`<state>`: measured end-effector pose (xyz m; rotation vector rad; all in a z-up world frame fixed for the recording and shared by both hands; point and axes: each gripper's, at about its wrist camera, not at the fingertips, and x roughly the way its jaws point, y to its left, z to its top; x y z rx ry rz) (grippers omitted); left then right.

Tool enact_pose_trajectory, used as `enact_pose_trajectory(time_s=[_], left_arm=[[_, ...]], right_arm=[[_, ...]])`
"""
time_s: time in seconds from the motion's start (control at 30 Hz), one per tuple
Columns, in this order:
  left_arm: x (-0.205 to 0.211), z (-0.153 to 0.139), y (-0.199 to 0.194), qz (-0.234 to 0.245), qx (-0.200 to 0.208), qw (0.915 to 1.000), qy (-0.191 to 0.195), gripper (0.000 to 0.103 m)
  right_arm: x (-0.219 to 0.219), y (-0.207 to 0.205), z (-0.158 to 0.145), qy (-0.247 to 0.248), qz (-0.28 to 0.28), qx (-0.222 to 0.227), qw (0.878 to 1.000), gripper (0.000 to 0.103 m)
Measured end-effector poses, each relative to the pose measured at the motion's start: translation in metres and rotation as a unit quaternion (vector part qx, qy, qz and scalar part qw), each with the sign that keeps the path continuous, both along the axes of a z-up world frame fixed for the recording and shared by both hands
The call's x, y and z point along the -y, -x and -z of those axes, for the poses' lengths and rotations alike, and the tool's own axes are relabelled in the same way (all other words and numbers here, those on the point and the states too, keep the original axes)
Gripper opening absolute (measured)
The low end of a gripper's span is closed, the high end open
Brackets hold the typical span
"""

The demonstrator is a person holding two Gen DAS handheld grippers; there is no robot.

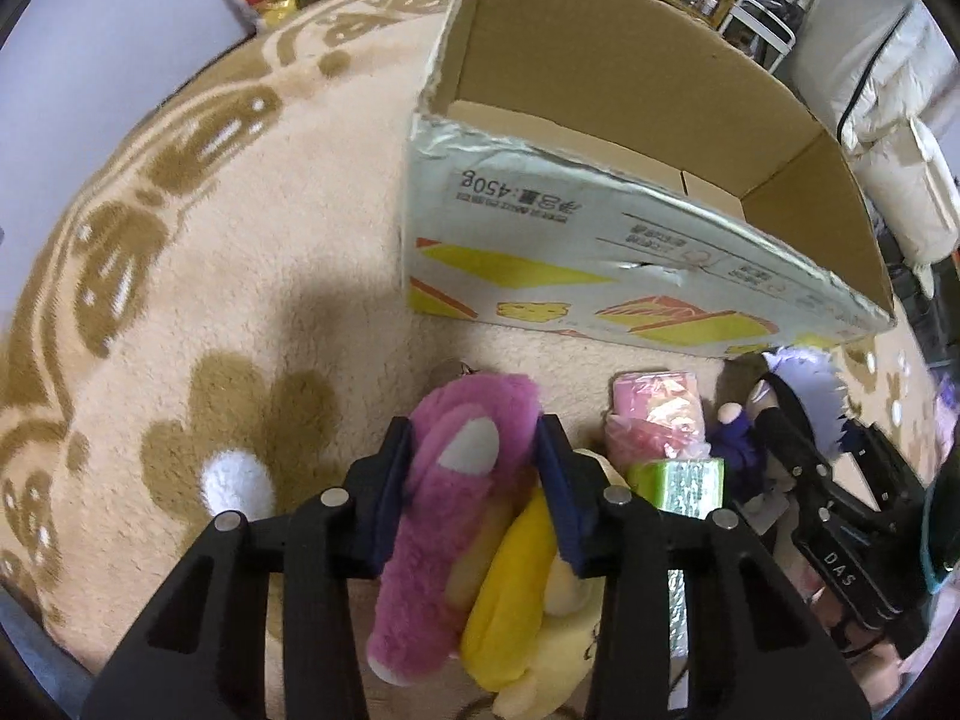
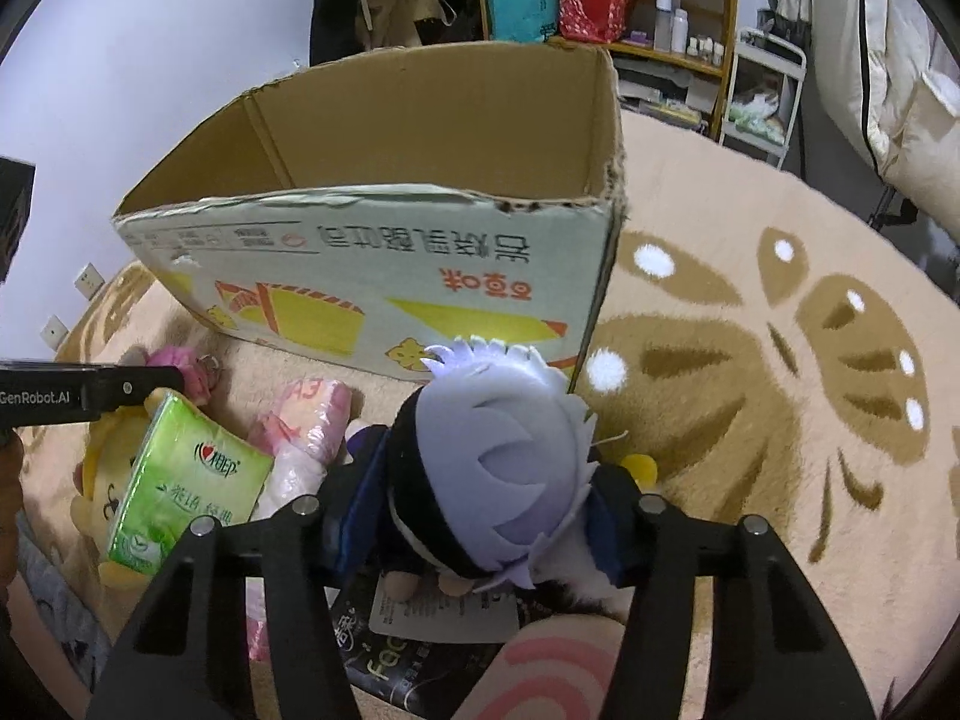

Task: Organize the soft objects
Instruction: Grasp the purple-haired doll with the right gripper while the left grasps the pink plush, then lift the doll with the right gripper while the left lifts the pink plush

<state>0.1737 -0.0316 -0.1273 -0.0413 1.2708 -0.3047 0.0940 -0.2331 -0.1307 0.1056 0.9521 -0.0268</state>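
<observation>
The pink plush toy (image 1: 456, 498) lies on the rug just in front of the cardboard box (image 1: 600, 240), pinched between the pads of the left tongs (image 1: 474, 480). A yellow plush (image 1: 516, 588) lies against it and may snag and come up too. The right tongs (image 2: 480, 516) clasp the lilac-haired doll (image 2: 492, 468) by its head, also just in front of the box. The head is bulky and soft, so it could squeeze out on the lift. The box wall stands high; a low carry might knock either toy loose.
</observation>
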Motion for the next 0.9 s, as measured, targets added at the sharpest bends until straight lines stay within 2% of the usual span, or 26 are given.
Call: enact_pose_trajectory(time_s=[0.2, 0.47, 0.8, 0.9], left_arm=[[0.002, -0.014, 0.015, 0.016, 0.034, 0.9989, -0.027, 0.037], [-0.004, -0.028, 0.043, 0.007, 0.069, 0.9964, -0.049, 0.037], [-0.015, -0.036, 0.053, -0.024, 0.089, 0.9930, -0.075, 0.038], [-0.016, -0.039, 0.057, -0.019, 0.102, 0.9897, -0.098, 0.037]], right_arm=[[-0.006, 0.014, -0.015, 0.010, 0.000, 0.021, 1.000, 0.060], [-0.013, 0.036, -0.041, 0.003, -0.006, 0.058, 0.998, 0.060], [-0.014, 0.049, -0.053, 0.008, -0.003, 0.070, 0.998, 0.061], [-0.012, 0.050, -0.052, 0.008, 0.004, 0.069, 0.998, 0.061]])
